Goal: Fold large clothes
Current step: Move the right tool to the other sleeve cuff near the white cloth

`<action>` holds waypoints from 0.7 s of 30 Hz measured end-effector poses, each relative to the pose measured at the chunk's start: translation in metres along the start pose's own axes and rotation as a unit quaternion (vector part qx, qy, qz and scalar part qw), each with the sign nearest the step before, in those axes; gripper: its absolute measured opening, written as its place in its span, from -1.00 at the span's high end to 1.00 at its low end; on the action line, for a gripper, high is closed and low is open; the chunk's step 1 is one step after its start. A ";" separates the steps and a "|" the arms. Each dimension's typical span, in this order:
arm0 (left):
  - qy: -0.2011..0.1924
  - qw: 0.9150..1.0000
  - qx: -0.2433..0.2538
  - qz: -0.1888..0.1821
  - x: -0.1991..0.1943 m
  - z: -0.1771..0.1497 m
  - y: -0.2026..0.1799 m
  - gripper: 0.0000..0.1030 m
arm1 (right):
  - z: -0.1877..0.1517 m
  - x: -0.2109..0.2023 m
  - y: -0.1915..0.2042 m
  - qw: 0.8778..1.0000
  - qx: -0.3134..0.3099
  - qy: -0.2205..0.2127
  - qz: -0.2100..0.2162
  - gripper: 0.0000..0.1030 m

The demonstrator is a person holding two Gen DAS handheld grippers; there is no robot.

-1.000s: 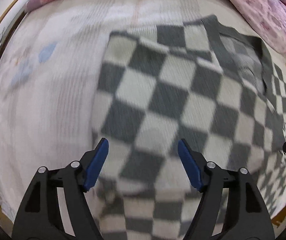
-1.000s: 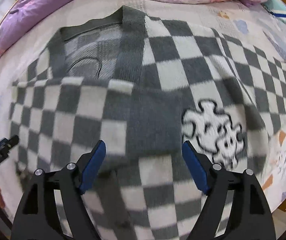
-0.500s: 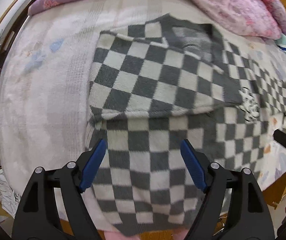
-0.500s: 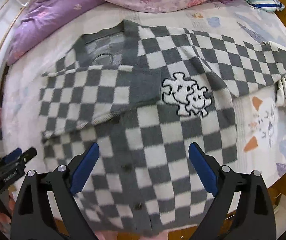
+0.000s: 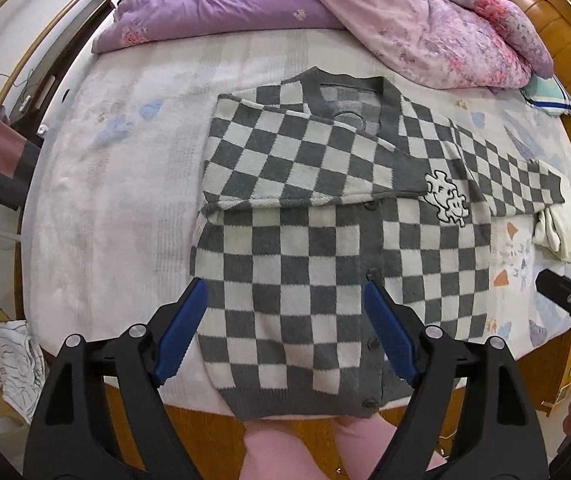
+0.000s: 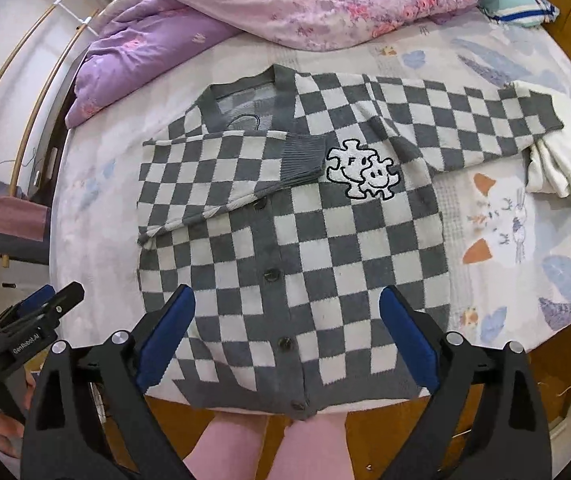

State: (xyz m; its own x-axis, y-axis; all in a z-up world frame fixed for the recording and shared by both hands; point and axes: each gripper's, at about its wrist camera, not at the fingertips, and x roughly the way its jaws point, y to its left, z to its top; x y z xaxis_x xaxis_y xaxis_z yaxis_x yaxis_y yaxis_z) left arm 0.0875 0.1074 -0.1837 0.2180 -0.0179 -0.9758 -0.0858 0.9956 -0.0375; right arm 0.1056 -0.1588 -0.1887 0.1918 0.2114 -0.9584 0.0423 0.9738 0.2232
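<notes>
White "GenRobot.AI" on black body of left gripper (image 6: pixel 41 312), seen at lower left of right wrist view. More white print lower on same body, too small to read. Puzzle-piece patch (image 6: pixel 361 174) on checkered cardigan (image 6: pixel 297 248) shows smiley faces & what looks like an "F" on upper piece. No other text legible in either view

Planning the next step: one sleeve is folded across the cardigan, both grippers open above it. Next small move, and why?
Probably bring the right gripper down to the cuff of the other sleeve. That sleeve lies spread out toward the white garment, while the folded sleeve already crosses the chest.
</notes>
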 end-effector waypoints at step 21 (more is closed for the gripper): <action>-0.050 0.982 0.142 -0.117 -0.060 -0.070 -0.072 -0.58 | -0.112 -0.089 -0.030 0.986 0.134 -0.086 -0.054 -0.75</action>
State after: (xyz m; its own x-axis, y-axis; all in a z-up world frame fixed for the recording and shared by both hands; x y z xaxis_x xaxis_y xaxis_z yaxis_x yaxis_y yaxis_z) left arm 0.0124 0.0308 -0.1374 0.2951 -0.2534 -0.9212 0.2491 0.9512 -0.1819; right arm -0.0227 -0.1972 -0.1303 0.3342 0.0687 -0.9400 0.3246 0.9279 0.1833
